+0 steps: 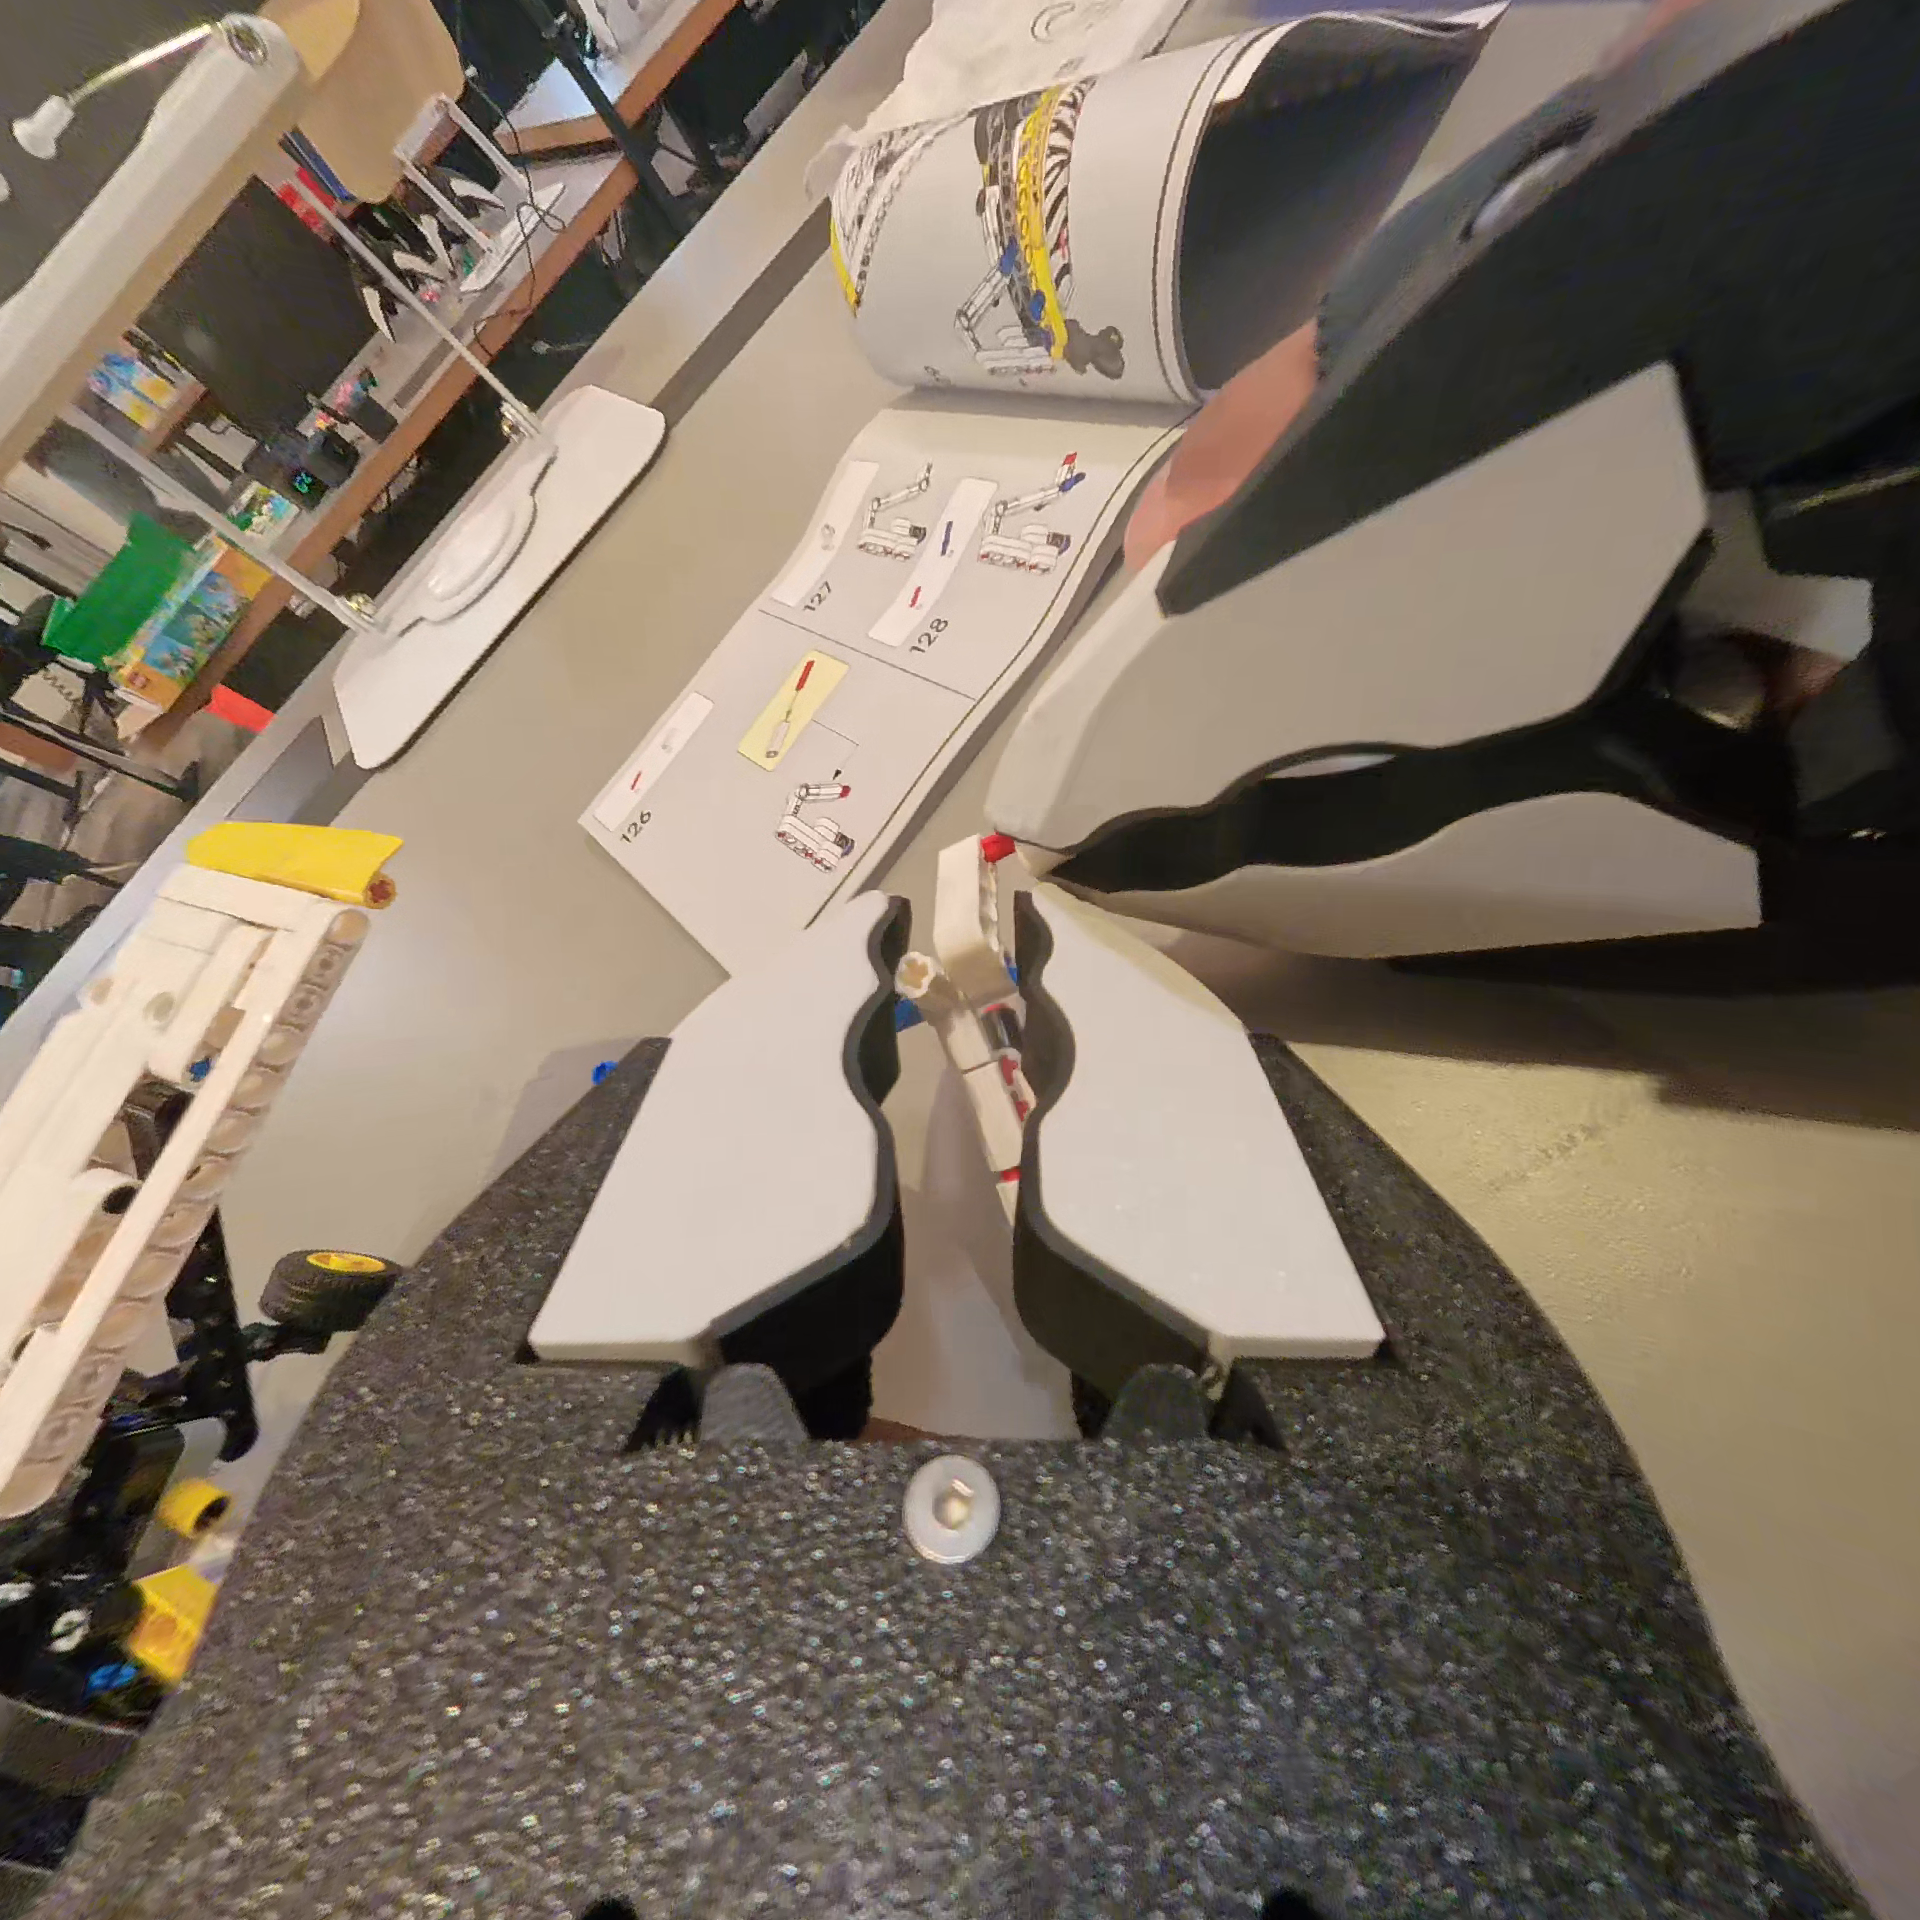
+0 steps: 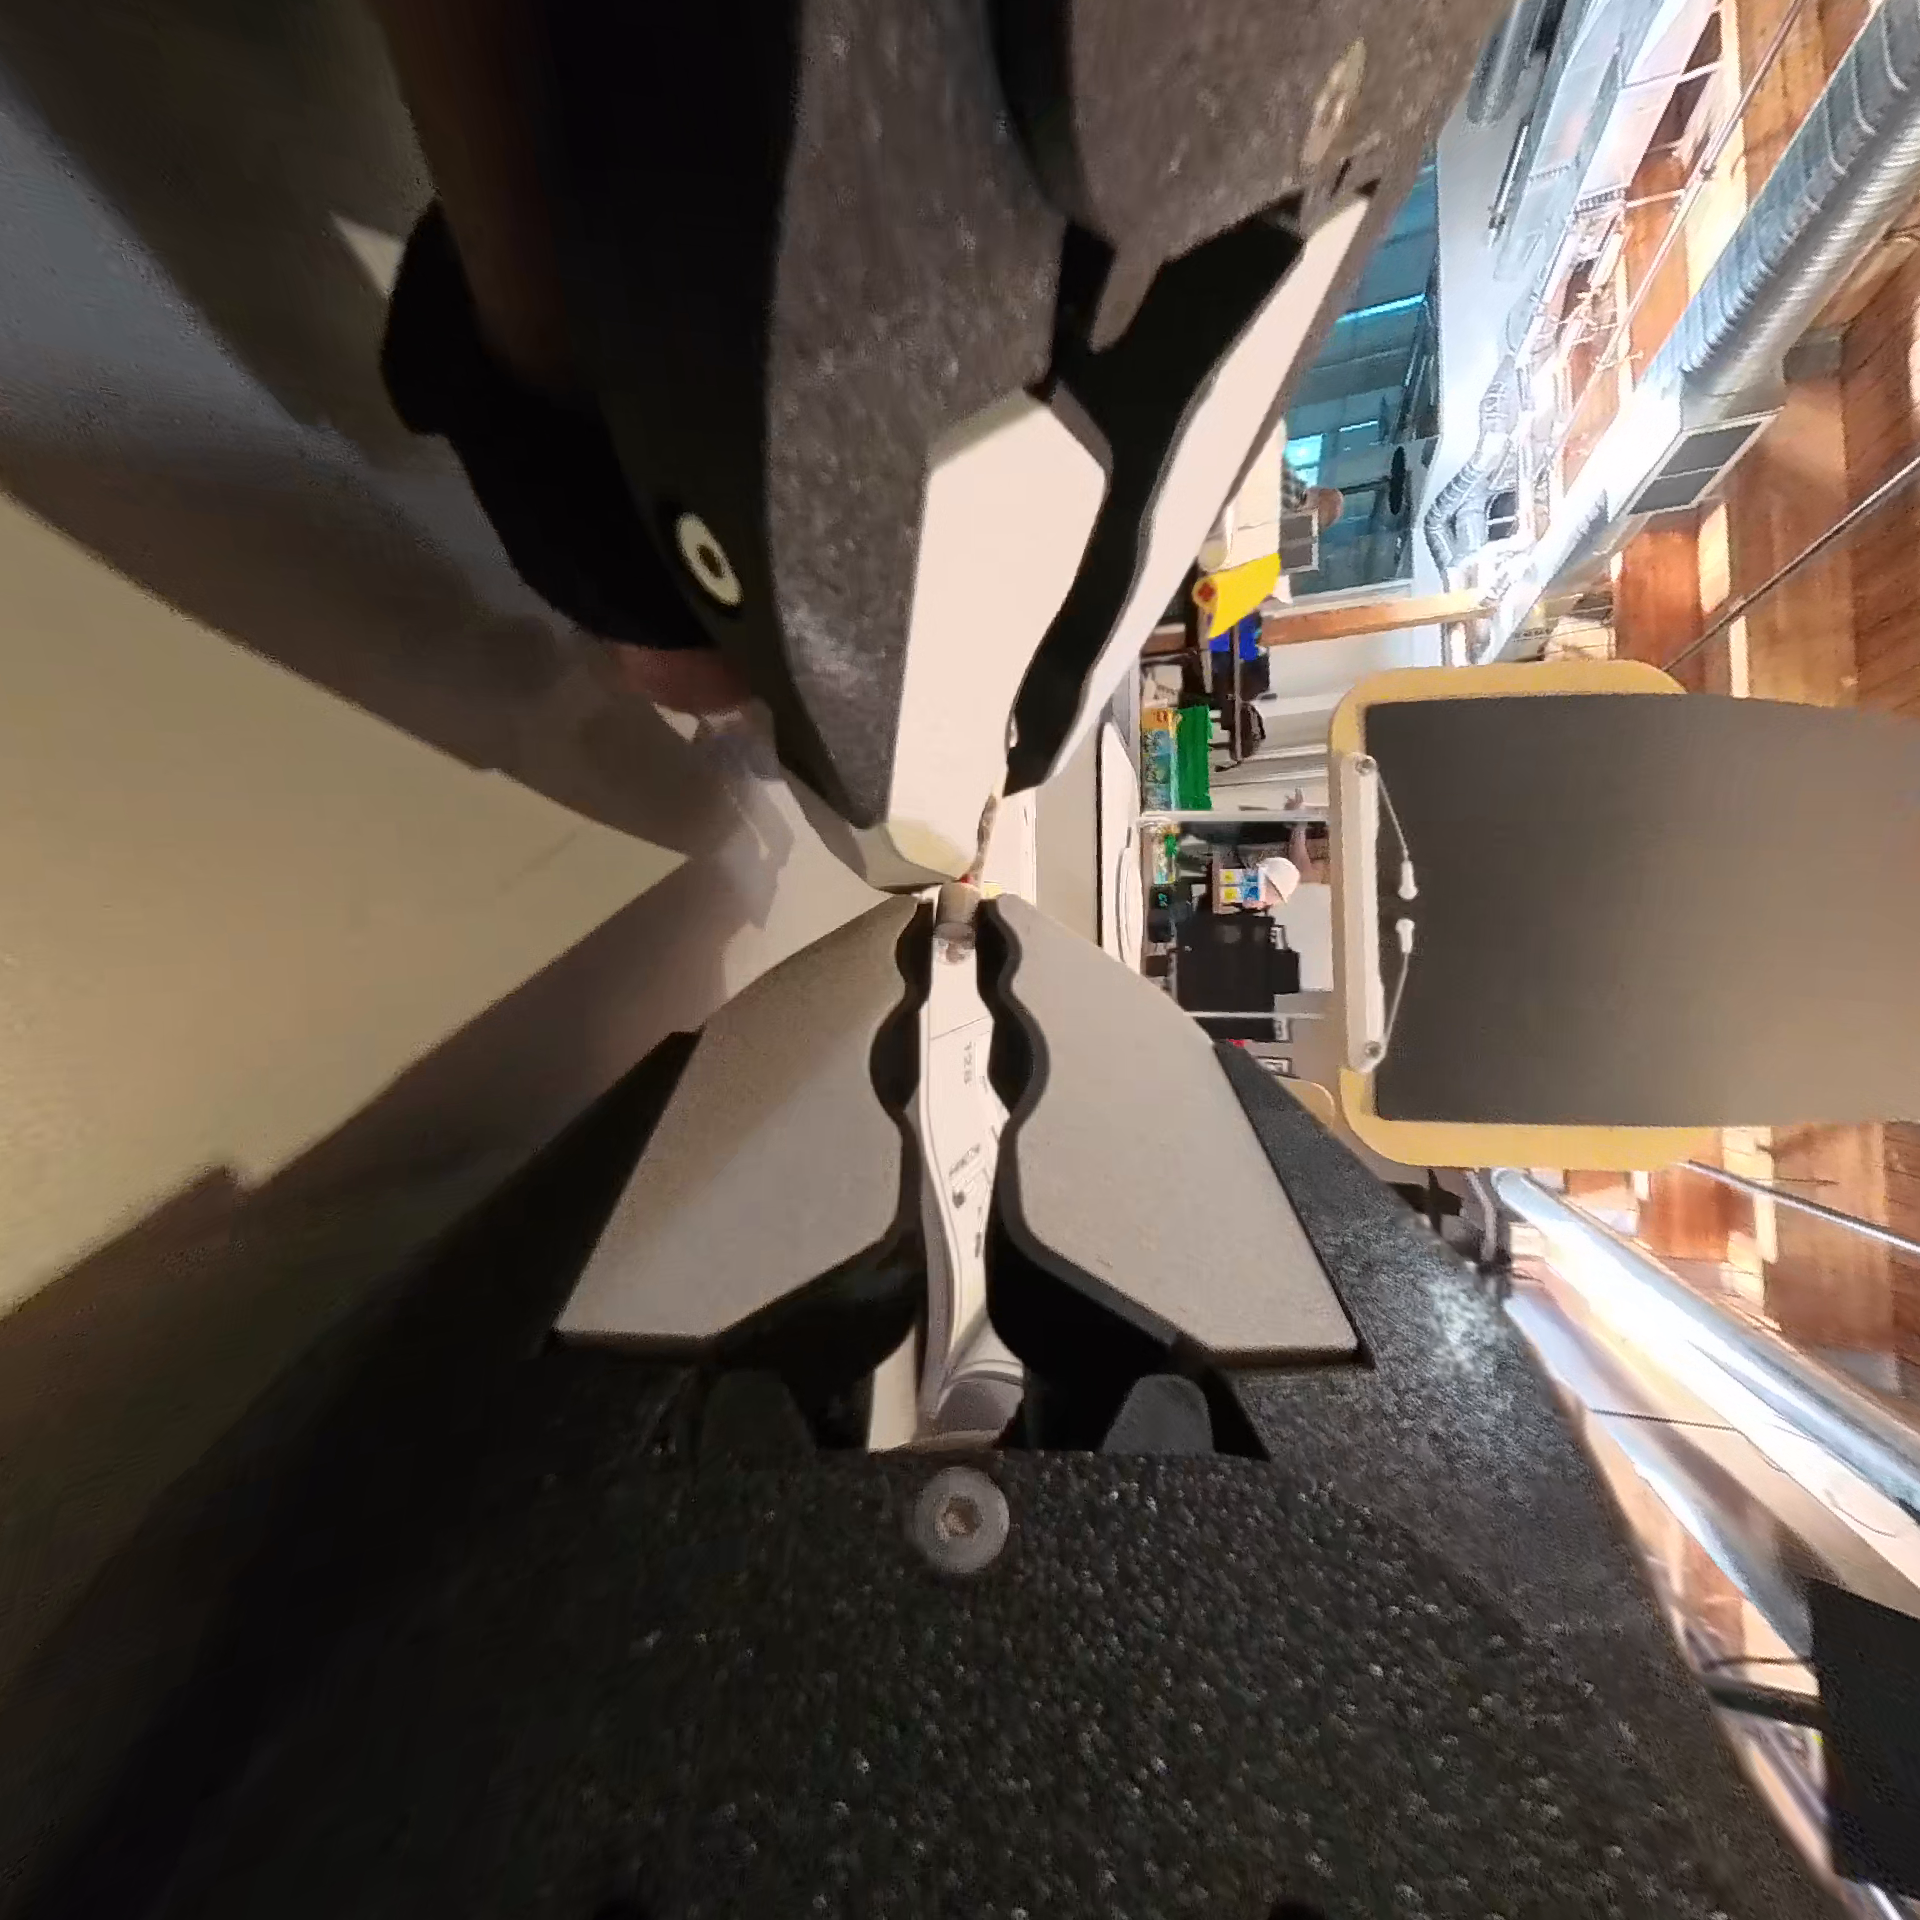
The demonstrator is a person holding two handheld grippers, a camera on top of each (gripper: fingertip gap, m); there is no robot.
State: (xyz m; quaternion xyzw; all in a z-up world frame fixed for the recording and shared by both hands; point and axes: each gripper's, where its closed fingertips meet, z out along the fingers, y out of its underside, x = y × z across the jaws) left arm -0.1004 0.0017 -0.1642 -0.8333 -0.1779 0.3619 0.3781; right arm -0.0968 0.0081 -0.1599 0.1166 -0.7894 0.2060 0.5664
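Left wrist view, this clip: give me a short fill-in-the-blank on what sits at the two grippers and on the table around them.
1. The left gripper has its fingers closed around a small ______ brick assembly.
2. The right gripper pinches a small ______ piece at the top end of that assembly.
3. Beyond the grippers an open ______ booklet lies on the table.
4. The curved panel atop the larger model at the left is ______.

Missing words: white; red; instruction; yellow
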